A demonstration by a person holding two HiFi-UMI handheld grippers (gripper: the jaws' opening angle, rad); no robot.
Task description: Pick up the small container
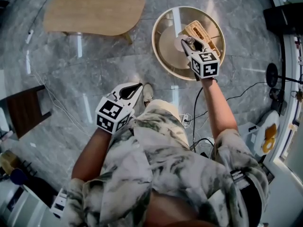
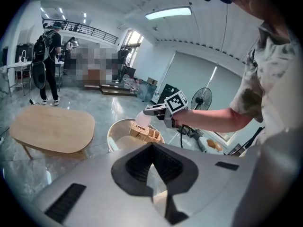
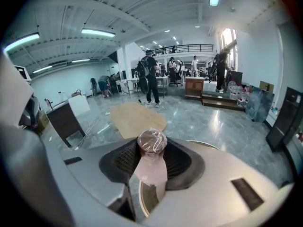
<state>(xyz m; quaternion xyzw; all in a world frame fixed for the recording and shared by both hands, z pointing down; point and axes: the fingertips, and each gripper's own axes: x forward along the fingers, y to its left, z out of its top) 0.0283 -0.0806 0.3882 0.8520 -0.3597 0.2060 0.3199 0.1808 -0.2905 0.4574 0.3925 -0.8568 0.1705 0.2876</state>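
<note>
Head view: right tongs (image 1: 188,43) are held out over a round tabletop (image 1: 166,56), pinching the small container (image 1: 190,39) at the tips; a light wooden box (image 1: 204,32) lies on that tabletop just beyond & right of the tips. Left tongs (image 1: 139,85) are held near the person's body, well apart from the right tongs, over grey stone floor (image 1: 85,79); an oval wooden table (image 1: 94,8) is seen ahead & left of them. Left gripper view: left tongs are pressed together at the tips w/ nothing between; right tongs w/ the container are seen ahead, above the box. Right gripper view: the container, clear w/ film-wrapped top & brownish contents, is clamped between the pads; the oval table lies beyond it.
</note>
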